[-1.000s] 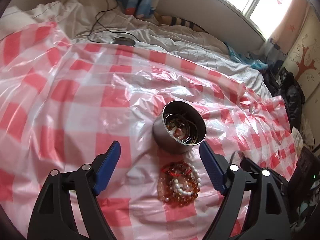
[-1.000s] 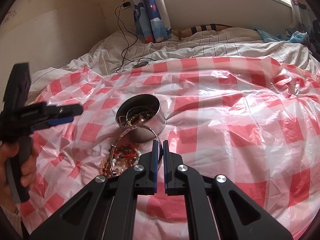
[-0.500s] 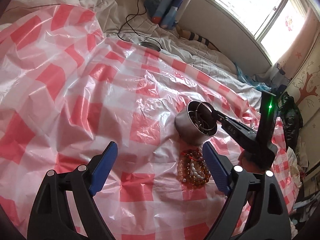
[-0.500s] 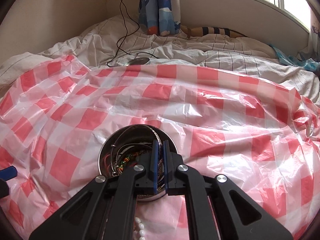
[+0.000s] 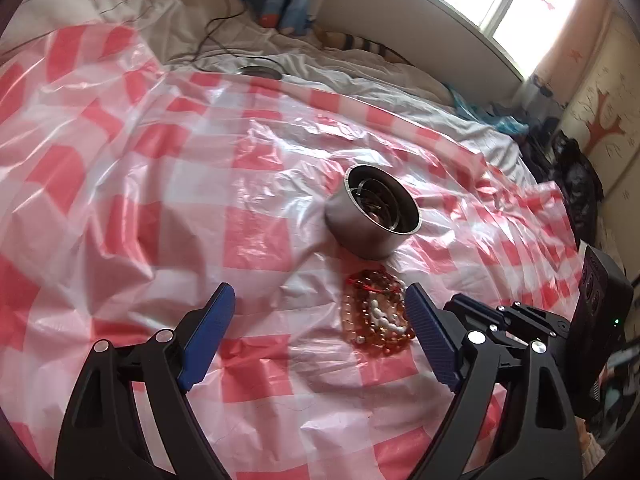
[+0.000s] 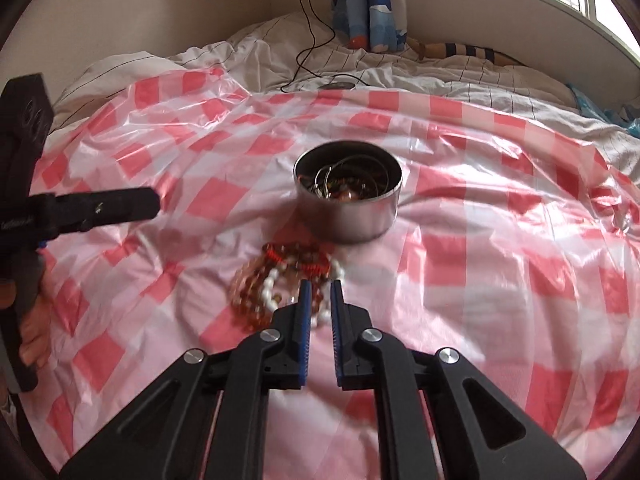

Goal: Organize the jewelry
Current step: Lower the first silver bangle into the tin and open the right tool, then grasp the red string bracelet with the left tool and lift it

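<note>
A round metal tin stands on the red-and-white checked plastic sheet and holds bangles and beads. A pile of amber, red and white bead bracelets lies just in front of it. My left gripper is open wide and empty, near and left of the pile. My right gripper has its jaws a narrow gap apart, empty, with its tips just over the near edge of the pile. The right gripper body shows in the left wrist view, the left one in the right wrist view.
The sheet covers a bed with white bedding. A black cable and a round charger lie at the back. Curtains and a window ledge stand behind. Dark bags sit at the right.
The silver bangle held by my right gripper now lies in the tin. My right gripper has opened slightly and pulled back over the bead pile. My left gripper stayed open.
</note>
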A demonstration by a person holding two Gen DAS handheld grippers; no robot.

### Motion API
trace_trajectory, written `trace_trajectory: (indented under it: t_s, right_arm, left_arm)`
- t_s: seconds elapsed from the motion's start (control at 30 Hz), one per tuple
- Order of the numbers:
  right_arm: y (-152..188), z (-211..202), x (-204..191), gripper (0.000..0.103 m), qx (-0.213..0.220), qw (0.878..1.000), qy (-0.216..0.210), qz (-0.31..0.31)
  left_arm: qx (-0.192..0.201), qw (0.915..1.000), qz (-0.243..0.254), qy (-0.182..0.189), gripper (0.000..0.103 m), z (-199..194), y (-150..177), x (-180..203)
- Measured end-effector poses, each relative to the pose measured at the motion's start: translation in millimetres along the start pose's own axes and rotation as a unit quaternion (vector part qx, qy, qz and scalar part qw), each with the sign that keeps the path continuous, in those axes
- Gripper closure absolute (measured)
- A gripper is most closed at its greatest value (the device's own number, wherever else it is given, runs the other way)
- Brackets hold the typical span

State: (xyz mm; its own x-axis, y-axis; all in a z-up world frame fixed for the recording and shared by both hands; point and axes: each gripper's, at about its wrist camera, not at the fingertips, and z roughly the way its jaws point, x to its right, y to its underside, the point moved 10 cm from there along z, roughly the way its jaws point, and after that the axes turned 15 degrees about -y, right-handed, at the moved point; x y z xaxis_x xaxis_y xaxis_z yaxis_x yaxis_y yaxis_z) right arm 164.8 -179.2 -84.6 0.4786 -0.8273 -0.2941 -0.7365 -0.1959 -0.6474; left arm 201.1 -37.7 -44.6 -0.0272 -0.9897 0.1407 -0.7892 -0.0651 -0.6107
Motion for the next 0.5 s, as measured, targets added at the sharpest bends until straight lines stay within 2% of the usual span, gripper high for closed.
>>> trace_trajectory:
  t_s: [0.07,0.1,0.13,0.2,0.3,0.5]
  right_arm:
    - [15,-10,-3,0.081,0.005,1.0,-0.006,0.021]
    - [18,-16,-2,0.07,0.017,0.999,-0.007,0.032]
    - [20,-22,-2,0.068,0.028,0.999,-0.011,0.045]
    - [21,-25,-2,0.068,0.033,0.997,-0.027,0.059]
    - [17,-24,-1,0.068,0.033,0.997,-0.032,0.06]
    - [13,-31,-6,0.068,0.042,0.995,-0.051,0.069]
  left_arm:
    - [0.016,0.9989,0.045,0.005,0.02,3,2,21]
    - [0.023,0.9974,0.068,0.001,0.02,6,2,29]
    - [0.03,0.9954,0.091,-0.005,0.02,10,3,37]
    - [0.036,0.9908,0.13,-0.014,0.02,20,5,50]
    - [0.037,0.9862,0.16,-0.021,0.02,30,14,59]
    - [0.05,0.9836,0.173,-0.006,0.021,39,18,76]
